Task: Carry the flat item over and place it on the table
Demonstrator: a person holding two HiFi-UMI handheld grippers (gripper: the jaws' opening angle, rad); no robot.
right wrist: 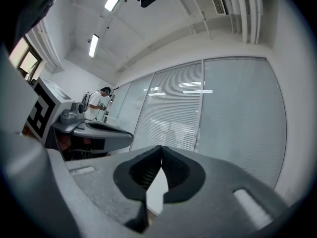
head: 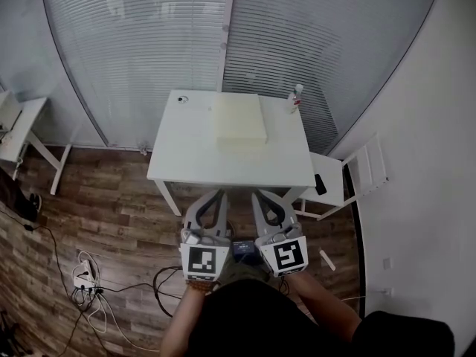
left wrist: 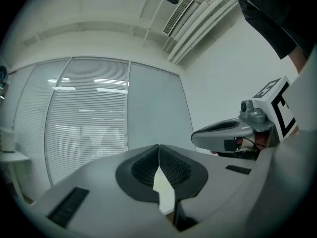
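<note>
The flat item point(head: 240, 119) is seen lying on the white bench point(head: 186, 155), toward its far edge, near a small bottle point(head: 297, 97), possibly a sanitiser. The left gripper point(head: 219, 193) and the right gripper point(head: 256, 193) are held side by side before the near edge, well apart from the flat item. The fingers of both are pressed together, with nothing gripped.

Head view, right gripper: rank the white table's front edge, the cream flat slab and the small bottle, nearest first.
1. White table: its front edge lies just ahead of the right gripper.
2. Pale cream flat rectangular slab: middle of the tabletop, towards the back.
3. Small pale bottle with a red patch: far right corner of the table.
</note>
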